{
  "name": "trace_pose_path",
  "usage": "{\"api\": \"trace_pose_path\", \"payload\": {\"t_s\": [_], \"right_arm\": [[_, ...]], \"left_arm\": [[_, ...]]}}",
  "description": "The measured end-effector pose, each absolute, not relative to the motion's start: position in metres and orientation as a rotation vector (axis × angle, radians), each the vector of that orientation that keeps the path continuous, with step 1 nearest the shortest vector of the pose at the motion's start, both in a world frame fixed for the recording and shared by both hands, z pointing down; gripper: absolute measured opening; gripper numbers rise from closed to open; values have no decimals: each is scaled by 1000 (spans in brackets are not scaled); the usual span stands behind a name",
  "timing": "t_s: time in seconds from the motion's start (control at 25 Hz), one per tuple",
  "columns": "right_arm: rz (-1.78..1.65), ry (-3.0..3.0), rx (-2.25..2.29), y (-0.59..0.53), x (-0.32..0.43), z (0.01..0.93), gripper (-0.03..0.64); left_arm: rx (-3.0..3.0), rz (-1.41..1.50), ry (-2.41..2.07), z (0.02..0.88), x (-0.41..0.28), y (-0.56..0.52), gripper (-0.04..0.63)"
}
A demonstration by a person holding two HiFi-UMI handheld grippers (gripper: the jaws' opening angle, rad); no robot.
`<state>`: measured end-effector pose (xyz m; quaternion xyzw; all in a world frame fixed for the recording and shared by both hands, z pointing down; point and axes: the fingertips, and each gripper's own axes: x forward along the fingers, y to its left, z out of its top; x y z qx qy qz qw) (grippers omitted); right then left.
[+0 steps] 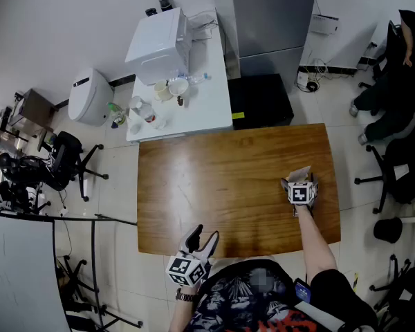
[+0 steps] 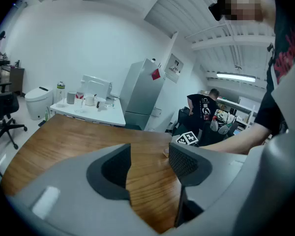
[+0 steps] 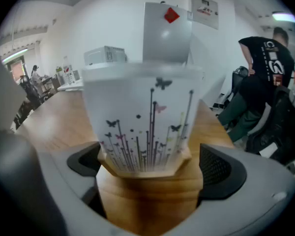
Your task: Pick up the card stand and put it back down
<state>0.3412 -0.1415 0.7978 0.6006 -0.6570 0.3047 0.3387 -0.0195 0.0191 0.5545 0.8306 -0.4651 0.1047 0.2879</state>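
Note:
The card stand (image 3: 145, 127) is a wooden base holding an upright white card printed with butterflies and stems. It stands on the brown wooden table (image 1: 214, 185) near the right edge, small in the head view as the card stand (image 1: 299, 172). My right gripper (image 3: 150, 168) is open, its jaws wide on either side of the base, with a gap showing at the right pad (image 3: 217, 167). From above, the right gripper (image 1: 299, 180) sits just behind the stand. My left gripper (image 1: 203, 238) hovers open over the table's front edge, and the left gripper (image 2: 150, 165) has nothing between its fingers.
A white side table (image 1: 200, 109) with a white machine (image 1: 159, 43) and several cups stands behind the wooden table. A grey cabinet (image 1: 273, 19) and black box (image 1: 259, 101) stand at the back. Office chairs (image 1: 66, 159) and a seated person (image 1: 391, 109) flank the sides.

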Motion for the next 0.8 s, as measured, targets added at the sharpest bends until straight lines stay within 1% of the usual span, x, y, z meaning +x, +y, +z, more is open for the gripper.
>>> {"api": "trace_pose_path", "payload": {"t_s": [0.04,0.08,0.24,0.32,0.44,0.56,0.68,0.8], "right_arm": [[765,-1724,1523,-151,343,799,580],[734,-1735,1485,-158,344,798,561],[617,-1790,1479,-154,329,768,554],[582,-1832,1606,-137,322,727,552],[545,-1900,1788,-105,310,639,552],[476,-1993,1840,-72,289,568,552],[366,-2043,1828,-47,272,522,552],[310,-2054,1816,-34,261,502,552]], "left_arm": [[2221,267,-1237,556,-14,17,244],[2223,256,-1232,557,-9,16,244],[2249,256,-1218,560,3,16,244],[2290,260,-1197,556,9,12,255],[2354,209,-1152,542,15,-4,256],[2390,156,-1107,530,13,-19,267],[2423,138,-1038,522,15,-27,275],[2429,136,-990,522,15,-28,275]]}}
